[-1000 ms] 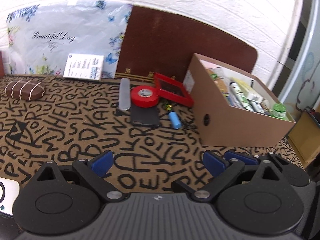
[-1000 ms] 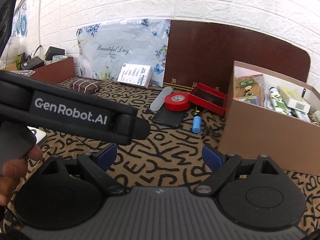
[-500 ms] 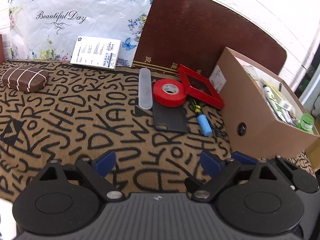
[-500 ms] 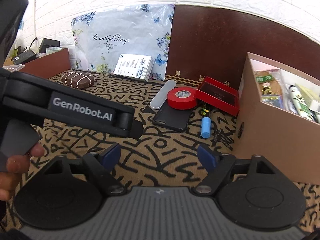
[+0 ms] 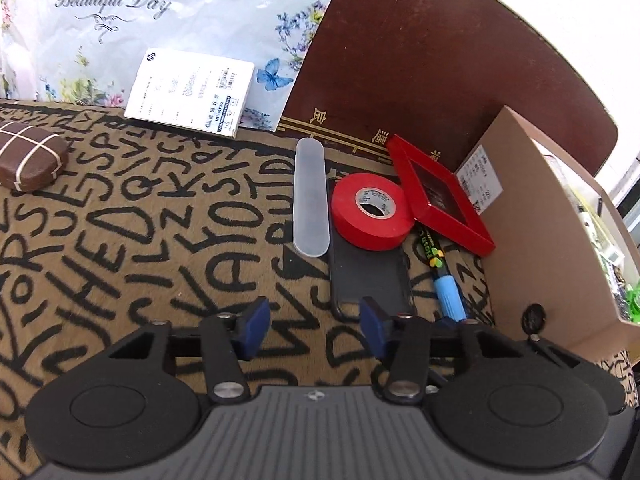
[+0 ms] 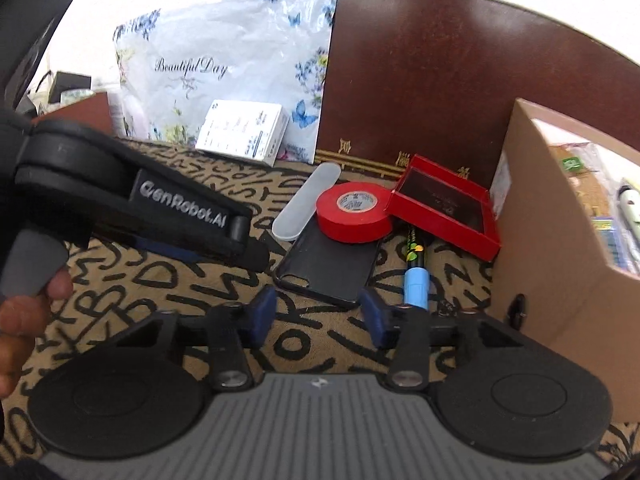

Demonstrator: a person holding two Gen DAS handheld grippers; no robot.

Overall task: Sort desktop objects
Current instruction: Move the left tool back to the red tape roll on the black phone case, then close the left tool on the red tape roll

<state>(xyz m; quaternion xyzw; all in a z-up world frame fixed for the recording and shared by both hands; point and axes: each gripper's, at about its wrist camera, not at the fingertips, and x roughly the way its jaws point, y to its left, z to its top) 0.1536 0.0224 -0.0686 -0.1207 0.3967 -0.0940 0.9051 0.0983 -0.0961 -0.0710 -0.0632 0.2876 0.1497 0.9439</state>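
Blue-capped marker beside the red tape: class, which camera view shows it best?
The right wrist view: the blue-capped marker lies nearly whole, from the end under the red tray to its cap. In the left wrist view the marker shows too, but a finger of the left gripper hides its cap end.

Letter-print mat (image 5: 120, 240) under phone case (image 5: 368, 272)

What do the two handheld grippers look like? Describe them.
Both grippers, left and right, have black linkage arms with silver rivets, round black discs either side, a ribbed grey body and blue finger pads. Seen from the right camera, the left one's side reads GenRobot.AI in white.
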